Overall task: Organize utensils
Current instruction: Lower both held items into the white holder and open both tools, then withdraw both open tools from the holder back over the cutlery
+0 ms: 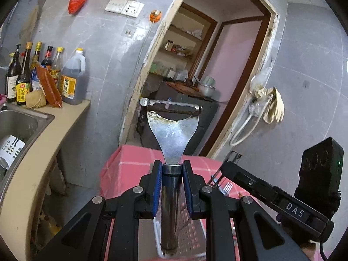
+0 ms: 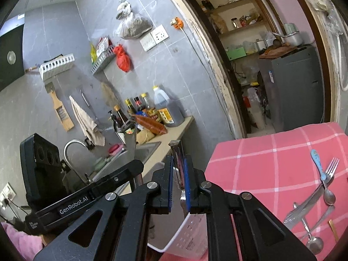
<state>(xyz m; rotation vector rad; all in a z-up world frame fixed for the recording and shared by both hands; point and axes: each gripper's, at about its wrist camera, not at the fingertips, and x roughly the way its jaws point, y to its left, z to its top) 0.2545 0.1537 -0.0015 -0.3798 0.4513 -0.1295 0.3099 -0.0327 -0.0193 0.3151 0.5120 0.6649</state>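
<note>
Left tongs (image 1: 172,169) pinch a steel peeler (image 1: 173,128) by its dark handle; right tongs (image 2: 178,180) pinch a thin serrated tool (image 2: 177,158), both above the white perforated basket (image 2: 187,237). Beside the basket, a fork (image 2: 331,168), spoons (image 2: 328,195) and a blue-handled utensil (image 2: 318,163) lie unsorted on the pink-checked table (image 2: 261,163): most work apparently remains.

The left tongs (image 1: 172,169) clamp a steel peeler (image 1: 173,134) by its handle, blade far, above a pink checked tabletop (image 1: 130,163); the right tongs (image 1: 226,169) hover just right, near a fork (image 1: 227,187).
</note>
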